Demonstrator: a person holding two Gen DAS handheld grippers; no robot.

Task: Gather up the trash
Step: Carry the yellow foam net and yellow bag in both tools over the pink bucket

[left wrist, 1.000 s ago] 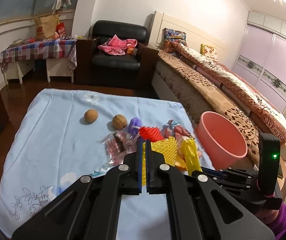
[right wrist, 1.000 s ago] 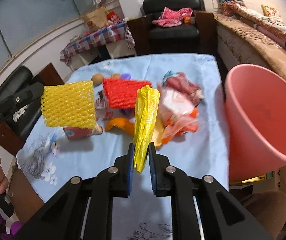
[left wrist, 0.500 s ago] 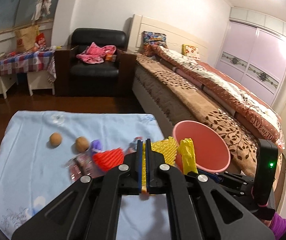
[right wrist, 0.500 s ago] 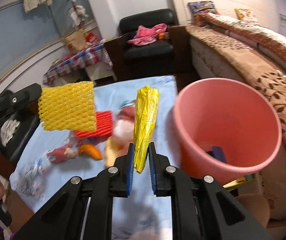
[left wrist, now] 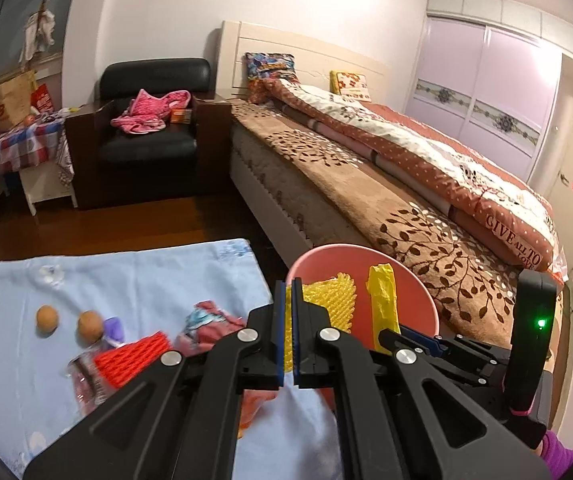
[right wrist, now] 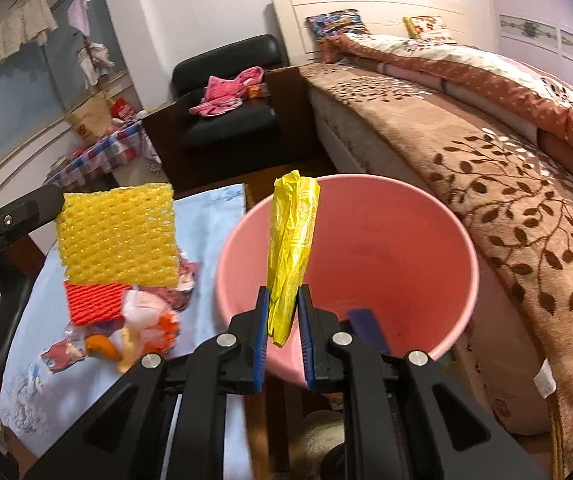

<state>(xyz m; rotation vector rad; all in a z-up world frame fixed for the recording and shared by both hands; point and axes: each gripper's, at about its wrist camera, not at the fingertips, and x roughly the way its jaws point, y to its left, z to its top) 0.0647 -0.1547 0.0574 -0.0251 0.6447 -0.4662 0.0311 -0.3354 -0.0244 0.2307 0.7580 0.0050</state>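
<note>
My left gripper [left wrist: 288, 332] is shut on a yellow foam fruit net [left wrist: 328, 304], held in the air by the near left rim of the pink bucket [left wrist: 414, 288]; the net [right wrist: 118, 236] also shows in the right wrist view. My right gripper [right wrist: 282, 320] is shut on a crumpled yellow plastic bag [right wrist: 292, 248], held upright over the pink bucket [right wrist: 386, 248]; the bag [left wrist: 382, 304] also shows in the left wrist view. A dark blue item [right wrist: 366, 328] lies inside the bucket.
A light blue cloth [left wrist: 146, 276] covers the table, with a red foam net [left wrist: 134, 358], wrappers [left wrist: 210, 324], two brown round fruits [left wrist: 90, 326] and orange scraps [right wrist: 102, 346]. A bed [left wrist: 406, 184] runs along the right. A black armchair [left wrist: 150, 128] stands behind.
Both grippers have swung right from the trash pile to the pink bucket, carrying the yellow net and the yellow bag. The bag is now over the bucket's opening.
</note>
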